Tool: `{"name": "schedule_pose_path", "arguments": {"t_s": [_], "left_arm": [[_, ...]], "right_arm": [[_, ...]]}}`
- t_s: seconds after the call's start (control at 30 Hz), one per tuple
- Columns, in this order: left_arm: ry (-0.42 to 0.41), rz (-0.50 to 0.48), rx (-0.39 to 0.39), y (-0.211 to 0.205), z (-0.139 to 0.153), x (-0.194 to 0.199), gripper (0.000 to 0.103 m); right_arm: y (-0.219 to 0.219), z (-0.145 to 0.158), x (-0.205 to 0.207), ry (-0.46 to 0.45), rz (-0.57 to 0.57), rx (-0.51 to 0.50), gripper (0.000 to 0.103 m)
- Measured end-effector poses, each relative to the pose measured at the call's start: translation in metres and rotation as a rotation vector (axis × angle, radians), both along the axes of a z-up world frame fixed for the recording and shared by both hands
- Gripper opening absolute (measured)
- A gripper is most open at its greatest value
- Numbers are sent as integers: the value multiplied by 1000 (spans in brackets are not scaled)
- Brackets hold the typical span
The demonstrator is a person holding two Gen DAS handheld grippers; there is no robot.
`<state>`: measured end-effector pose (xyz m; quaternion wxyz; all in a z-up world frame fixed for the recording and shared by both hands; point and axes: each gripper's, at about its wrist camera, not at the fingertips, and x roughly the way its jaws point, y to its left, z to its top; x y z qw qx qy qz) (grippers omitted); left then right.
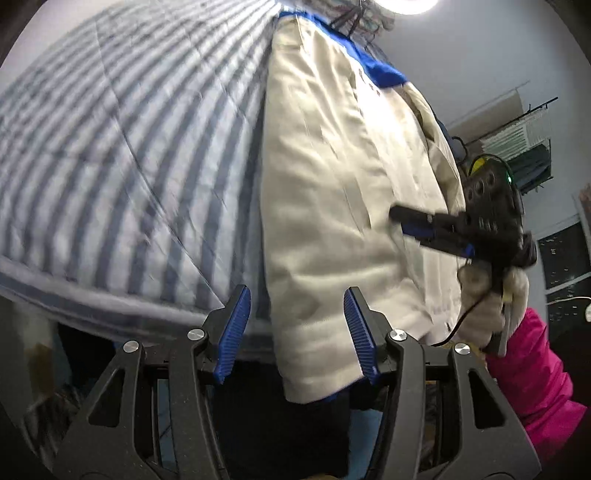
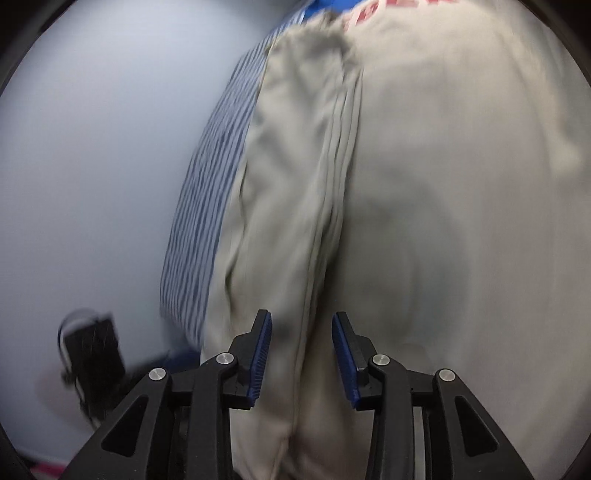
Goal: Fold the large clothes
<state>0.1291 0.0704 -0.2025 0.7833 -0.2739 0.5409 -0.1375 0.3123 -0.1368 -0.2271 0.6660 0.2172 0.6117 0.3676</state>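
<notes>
A cream jacket (image 1: pixel 332 192) with blue trim lies on a blue-and-white striped bed cover (image 1: pixel 110 166). My left gripper (image 1: pixel 297 325) is open at the jacket's near hem, its blue pads on either side of the hanging edge without closing on it. My right gripper (image 1: pixel 410 225) shows in the left wrist view, reaching onto the jacket's right side. In the right wrist view the right gripper (image 2: pixel 301 354) is open, with a folded seam of the cream jacket (image 2: pixel 424 221) running between its pads. Red lettering (image 2: pixel 388 11) shows at the jacket's top.
The striped cover (image 2: pixel 210 192) shows left of the jacket in the right wrist view. The left gripper's dark body (image 2: pixel 92 358) appears low left there. A gloved hand and pink sleeve (image 1: pixel 535 369) hold the right gripper. A window and wall rack (image 1: pixel 524 140) stand at the right.
</notes>
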Motion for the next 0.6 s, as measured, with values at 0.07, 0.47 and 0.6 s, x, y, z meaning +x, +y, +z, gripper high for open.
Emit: {"name": "schedule_pose_path", "arguments": {"t_s": [0.07, 0.47, 0.6], "left_arm": [[21, -19, -18, -6, -4, -3, 53], [3, -49, 80, -11, 3, -11, 19], [-21, -108, 242, -32, -1, -16, 27]], "right_arm": [[6, -3, -20, 23, 55, 20, 33], [43, 5, -45, -44, 98, -18, 9], [47, -3, -49, -71, 111, -75, 8]]}}
